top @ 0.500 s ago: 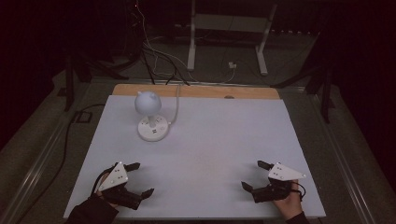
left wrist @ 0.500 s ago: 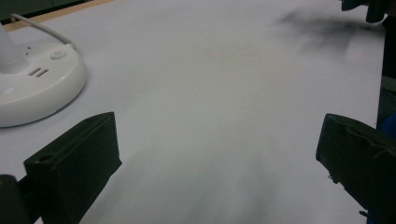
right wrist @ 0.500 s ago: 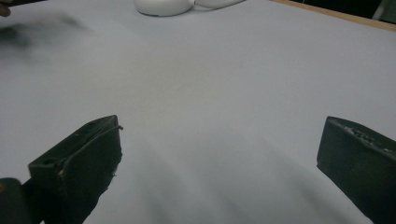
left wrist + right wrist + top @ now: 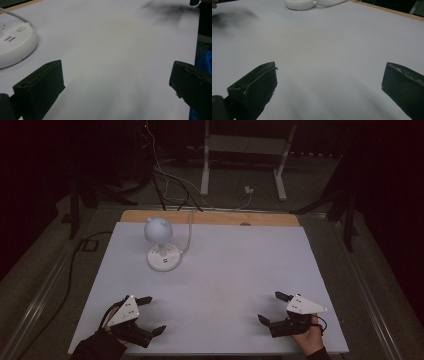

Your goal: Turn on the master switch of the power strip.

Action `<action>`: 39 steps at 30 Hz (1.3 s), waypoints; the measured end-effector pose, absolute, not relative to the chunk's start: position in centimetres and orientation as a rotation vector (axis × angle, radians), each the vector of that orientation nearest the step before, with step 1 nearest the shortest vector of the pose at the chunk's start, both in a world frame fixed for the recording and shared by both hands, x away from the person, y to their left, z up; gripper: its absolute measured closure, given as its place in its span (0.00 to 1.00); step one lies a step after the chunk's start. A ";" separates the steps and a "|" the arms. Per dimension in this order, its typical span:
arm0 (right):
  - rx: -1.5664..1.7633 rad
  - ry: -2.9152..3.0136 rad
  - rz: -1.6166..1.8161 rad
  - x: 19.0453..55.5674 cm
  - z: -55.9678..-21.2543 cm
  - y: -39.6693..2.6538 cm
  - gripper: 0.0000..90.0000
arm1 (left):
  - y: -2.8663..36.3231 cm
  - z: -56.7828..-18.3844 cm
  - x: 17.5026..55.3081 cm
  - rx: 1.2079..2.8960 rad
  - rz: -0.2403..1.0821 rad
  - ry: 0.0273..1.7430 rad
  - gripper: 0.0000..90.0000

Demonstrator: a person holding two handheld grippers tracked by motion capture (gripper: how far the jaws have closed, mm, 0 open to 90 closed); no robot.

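Counter: white sheet, bare centre | Lamp: far-left, upright on round base, cable trailing rearward | Left gripper, right gripper: 2 near corners, jaws spread, holding nothing | Risk: snagging cable could topple lamp.
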State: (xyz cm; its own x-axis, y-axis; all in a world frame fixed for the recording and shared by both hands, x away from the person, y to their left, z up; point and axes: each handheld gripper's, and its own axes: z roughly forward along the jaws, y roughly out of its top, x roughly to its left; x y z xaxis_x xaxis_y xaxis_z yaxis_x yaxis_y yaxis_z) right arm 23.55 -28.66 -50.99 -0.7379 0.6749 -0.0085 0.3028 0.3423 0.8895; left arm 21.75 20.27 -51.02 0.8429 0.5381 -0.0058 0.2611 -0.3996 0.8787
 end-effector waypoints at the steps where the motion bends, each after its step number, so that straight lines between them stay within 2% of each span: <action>1: 0.861 2.237 1.356 23.5 -51.0 -28.6 0.00 | 20.2 -51.0 21.7 2.001 0.339 0.589 0.00; 17: 0.860 2.218 1.378 23.2 -50.5 -28.5 0.00 | 18.7 -49.5 21.7 2.072 0.241 0.514 0.00; 39: 0.863 2.209 1.415 22.9 -50.1 -28.6 0.00 | 16.4 -46.4 23.3 2.103 0.196 0.433 0.00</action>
